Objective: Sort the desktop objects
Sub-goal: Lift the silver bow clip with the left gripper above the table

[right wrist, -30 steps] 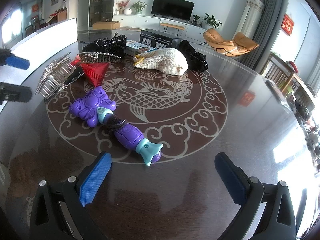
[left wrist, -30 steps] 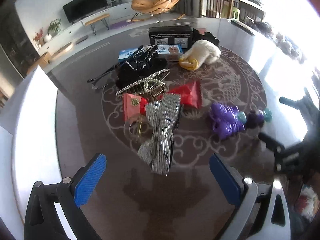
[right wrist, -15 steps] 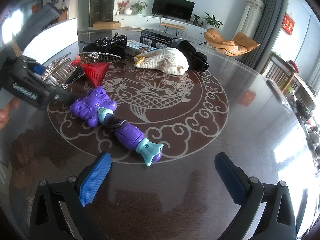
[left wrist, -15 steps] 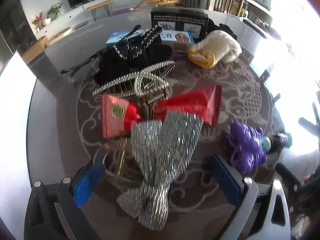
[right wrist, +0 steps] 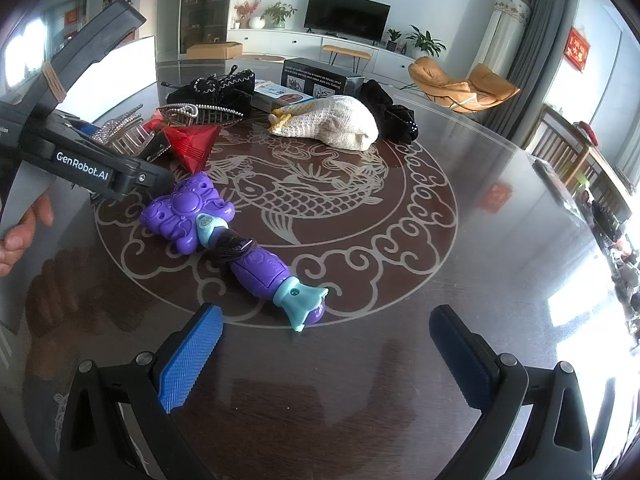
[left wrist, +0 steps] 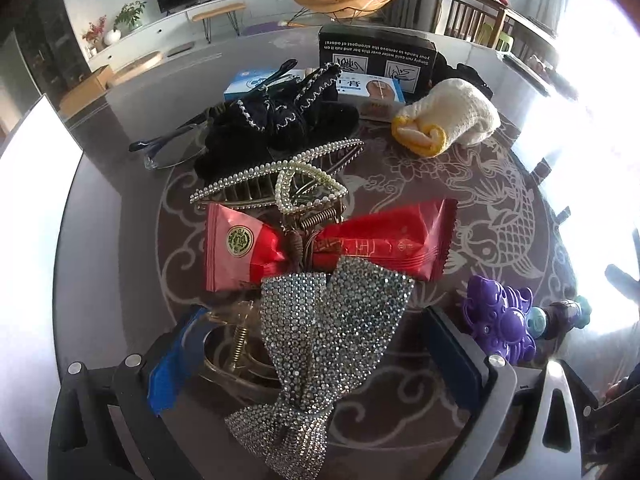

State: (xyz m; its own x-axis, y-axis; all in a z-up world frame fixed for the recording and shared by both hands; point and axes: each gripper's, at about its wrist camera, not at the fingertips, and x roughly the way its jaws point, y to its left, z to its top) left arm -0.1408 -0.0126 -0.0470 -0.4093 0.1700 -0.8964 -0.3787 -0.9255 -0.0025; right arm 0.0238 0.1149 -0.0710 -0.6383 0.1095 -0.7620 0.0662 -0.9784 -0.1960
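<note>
I am working at the round bench, where the clutter sits far left, and I judge the step in hand to be a pick: my left gripper stands wide around the sequined bow, pads not touching it, so the next move calls for closing squarely. My right gripper hangs wide and empty near the purple toy. Readable writing: "GenRobot.AI" on the left gripper's body, and upside-down "Simply run cold water... remove the strongest of odors!" on the black box.
</note>
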